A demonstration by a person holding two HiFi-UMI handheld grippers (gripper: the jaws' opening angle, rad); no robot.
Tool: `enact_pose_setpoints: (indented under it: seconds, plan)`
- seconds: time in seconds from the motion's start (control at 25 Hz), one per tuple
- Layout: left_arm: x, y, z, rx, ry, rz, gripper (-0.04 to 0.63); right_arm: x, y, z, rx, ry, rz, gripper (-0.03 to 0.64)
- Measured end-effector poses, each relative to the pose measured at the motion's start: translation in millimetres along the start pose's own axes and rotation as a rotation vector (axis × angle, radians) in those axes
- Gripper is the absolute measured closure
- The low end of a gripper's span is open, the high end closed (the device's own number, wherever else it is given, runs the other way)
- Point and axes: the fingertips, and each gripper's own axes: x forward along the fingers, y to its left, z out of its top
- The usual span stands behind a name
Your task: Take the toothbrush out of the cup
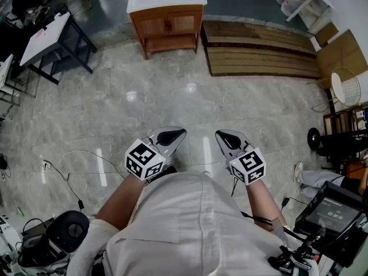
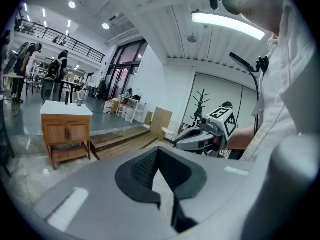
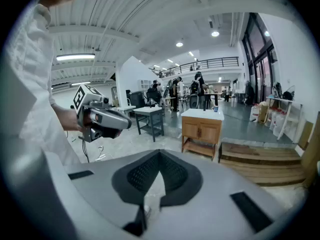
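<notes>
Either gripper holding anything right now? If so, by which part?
Nothing is held. The grey left gripper and the grey right gripper both have their jaws shut together with nothing between them.

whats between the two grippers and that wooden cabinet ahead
Only bare tiled floor separates the left gripper and right gripper from the cabinet, per the head view.

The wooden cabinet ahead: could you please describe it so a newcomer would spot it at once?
Look across the marble floor to its far side, left of the slatted wooden platform. The cabinet stands there: two wooden doors, an open shelf below, unlike the black-legged table.
</notes>
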Motion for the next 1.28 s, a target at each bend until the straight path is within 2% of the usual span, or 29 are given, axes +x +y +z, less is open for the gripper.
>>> enact_pose_setpoints:
  seconds: [0.28, 0.48, 0.68, 0.96, 1.04, 1.12, 1.28]
  plan:
    - [-32.6, 64.6, 13.6, 0.035, 0.011, -0.012, 0.589, 65.5, 8.0, 44.4, -0.013, -0.016, -0.005, 0.612]
    - [-51.3, 104.0, 18.6, 0.026, 0.019, -0.020, 0.589, 113.1, 11.9, 69.1, -0.003, -0.023, 0.003, 0.612]
    - [-52.6, 148.2, 25.3, -0.007, 0.003, 0.021, 0.589, 147.7, 1.1, 82.1, 0.000, 0.004, 0.036, 0.611]
    - [-13.6, 215.6, 45.4, -0.023, 0.019, 0.079, 0.589, 210.5, -59.5, 98.5, 0.015, -0.013, 0.111, 0.607]
    - [-3.0, 240.0, 58.4, -0.046, 0.020, 0.114, 0.589, 232.5, -82.9, 111.7, 0.009, -0.018, 0.138, 0.590]
    - [10.2, 261.7, 74.2, -0.047, 0.027, 0.145, 0.589, 251.0, -110.9, 127.8, -0.013, -0.024, 0.150, 0.537]
    - [46.1, 305.9, 117.5, -0.008, 0.008, 0.190, 0.589, 277.2, -170.9, 155.6, -0.049, -0.040, 0.169, 0.537]
